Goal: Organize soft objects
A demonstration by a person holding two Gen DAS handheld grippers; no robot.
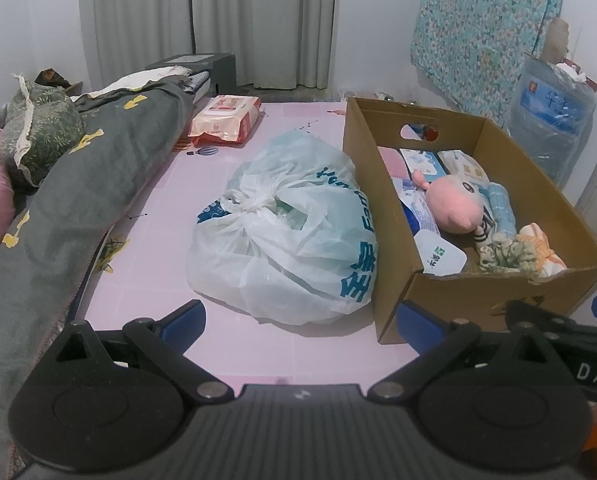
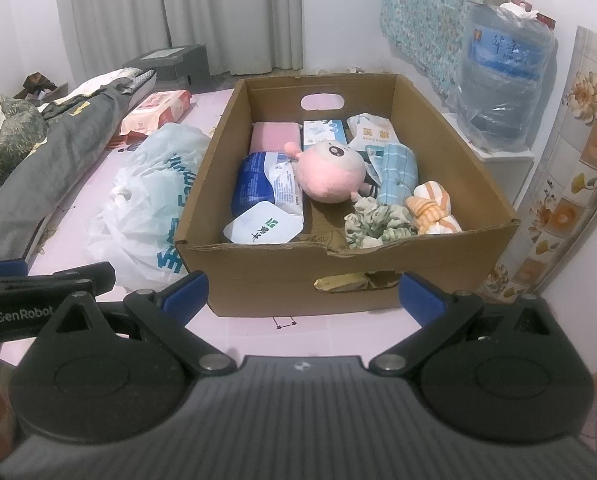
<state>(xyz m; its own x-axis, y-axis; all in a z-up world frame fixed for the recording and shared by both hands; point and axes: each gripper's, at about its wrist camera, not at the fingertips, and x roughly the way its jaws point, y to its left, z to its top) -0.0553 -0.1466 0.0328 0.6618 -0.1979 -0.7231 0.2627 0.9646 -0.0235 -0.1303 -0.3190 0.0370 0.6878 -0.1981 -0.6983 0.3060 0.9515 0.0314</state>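
Note:
A cardboard box stands on the pink bed sheet; it also shows in the left wrist view. Inside lie a pink plush toy, a blue checked cloth, an orange striped cloth, a green floral scrunchie and tissue packs. A tied white plastic bag lies left of the box. A wet-wipes pack lies farther back. My left gripper is open and empty before the bag. My right gripper is open and empty before the box.
A grey quilt and a green pillow lie along the left. A wrapped water jug stands at the right by the wall. A dark box and grey curtains are at the back.

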